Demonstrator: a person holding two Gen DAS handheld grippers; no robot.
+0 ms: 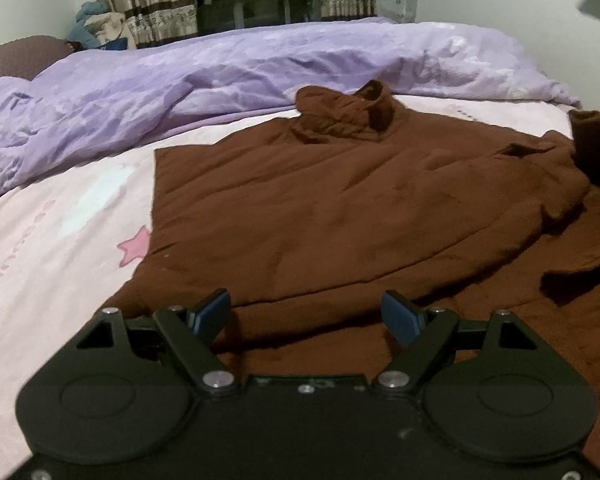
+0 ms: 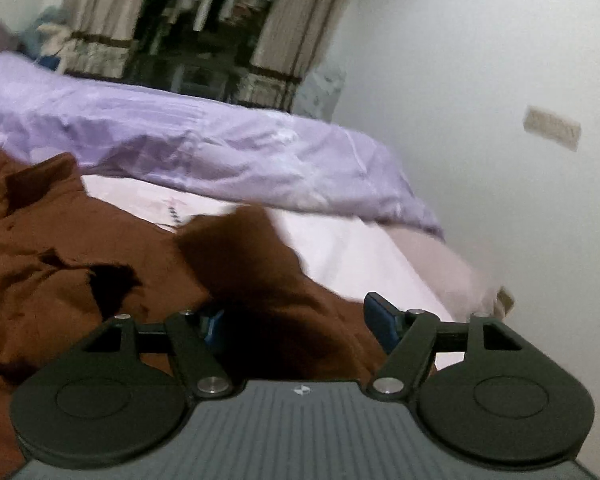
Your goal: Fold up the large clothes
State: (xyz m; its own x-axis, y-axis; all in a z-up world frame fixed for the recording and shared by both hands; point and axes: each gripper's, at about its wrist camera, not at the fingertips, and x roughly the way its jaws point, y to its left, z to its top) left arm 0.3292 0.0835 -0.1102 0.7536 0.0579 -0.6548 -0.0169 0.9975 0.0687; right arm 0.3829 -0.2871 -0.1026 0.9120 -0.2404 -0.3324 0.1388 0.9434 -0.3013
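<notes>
Lying spread on the pink bedsheet, the brown garment has its collar toward the purple duvet. Left gripper hovers over the near hem, jaws wide, nothing between them. Right gripper stands parted around a raised brown fold, its pads not pressing it.

Left gripper: black linkage arms, silver screws, blue pads. Right gripper: identical, on a grey ribbed housing bearing a small white mark.
</notes>
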